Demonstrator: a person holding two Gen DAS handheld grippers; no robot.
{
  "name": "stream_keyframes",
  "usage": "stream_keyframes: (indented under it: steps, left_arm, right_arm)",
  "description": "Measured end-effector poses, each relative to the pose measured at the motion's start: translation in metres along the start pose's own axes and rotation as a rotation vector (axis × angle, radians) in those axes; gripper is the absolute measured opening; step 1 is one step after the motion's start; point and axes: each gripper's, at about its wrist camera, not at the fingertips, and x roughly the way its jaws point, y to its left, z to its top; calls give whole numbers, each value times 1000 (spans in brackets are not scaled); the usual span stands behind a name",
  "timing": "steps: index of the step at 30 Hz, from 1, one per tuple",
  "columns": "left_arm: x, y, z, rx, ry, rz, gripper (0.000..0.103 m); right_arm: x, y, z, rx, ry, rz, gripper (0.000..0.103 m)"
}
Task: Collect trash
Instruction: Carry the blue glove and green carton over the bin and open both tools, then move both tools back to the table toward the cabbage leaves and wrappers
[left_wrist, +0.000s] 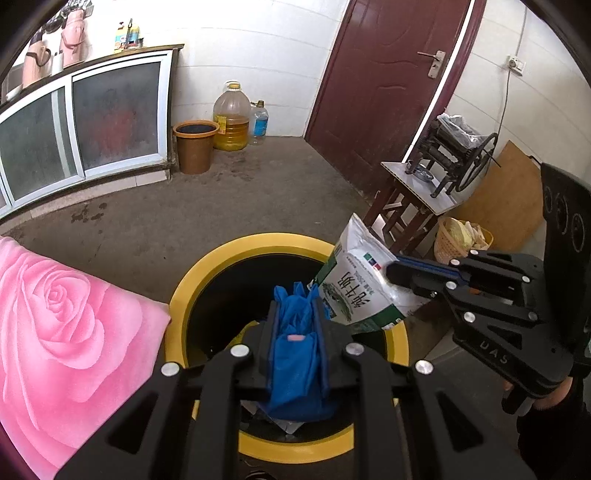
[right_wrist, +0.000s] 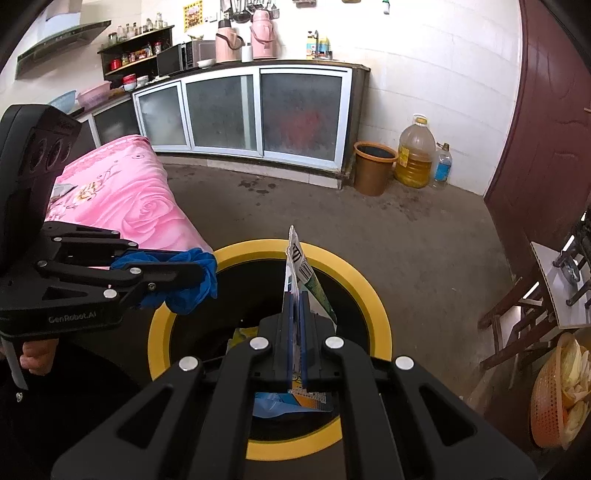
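Note:
A trash bin with a yellow rim (left_wrist: 236, 254) and black inside stands on the floor below both grippers; it also shows in the right wrist view (right_wrist: 364, 291). My left gripper (left_wrist: 295, 306) is shut on a crumpled blue plastic bag (left_wrist: 295, 354) and holds it over the bin's opening; the right wrist view shows the gripper (right_wrist: 201, 271) and the bag (right_wrist: 192, 291). My right gripper (right_wrist: 295, 295) is shut on a white and green food packet (right_wrist: 295, 254), upright over the bin. The left wrist view shows that packet (left_wrist: 354, 284) over the bin's right rim, held by the right gripper (left_wrist: 391, 271). Some trash lies inside the bin.
A pink rose-print cover (left_wrist: 62, 339) lies left of the bin. A brown bucket (left_wrist: 194, 146), an oil jug (left_wrist: 231, 118) and a water bottle (left_wrist: 258, 123) stand by the wall. A wooden stool (left_wrist: 410, 199) with a hand-crank machine and an orange basket (right_wrist: 554, 391) stand at the right, near a dark red door (left_wrist: 384, 74).

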Motion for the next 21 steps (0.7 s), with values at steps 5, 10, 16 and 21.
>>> stream_keyframes:
  steps: [5, 10, 16, 21]
  left_arm:
    - [-3, 3, 4, -21, -21, 20, 41]
    - [-13, 11, 5, -83, -57, 44, 94]
    - [-25, 27, 5, -161, -69, 51, 95]
    - [-65, 42, -6, -169, -144, 146, 95]
  right_arm:
    - [6, -5, 3, 22, 17, -29, 4]
    - [-1, -10, -1, 53, -21, -62, 72]
    - [-16, -13, -9, 46, -23, -109, 71]
    - [-33, -5, -17, 6, -66, -196, 71]
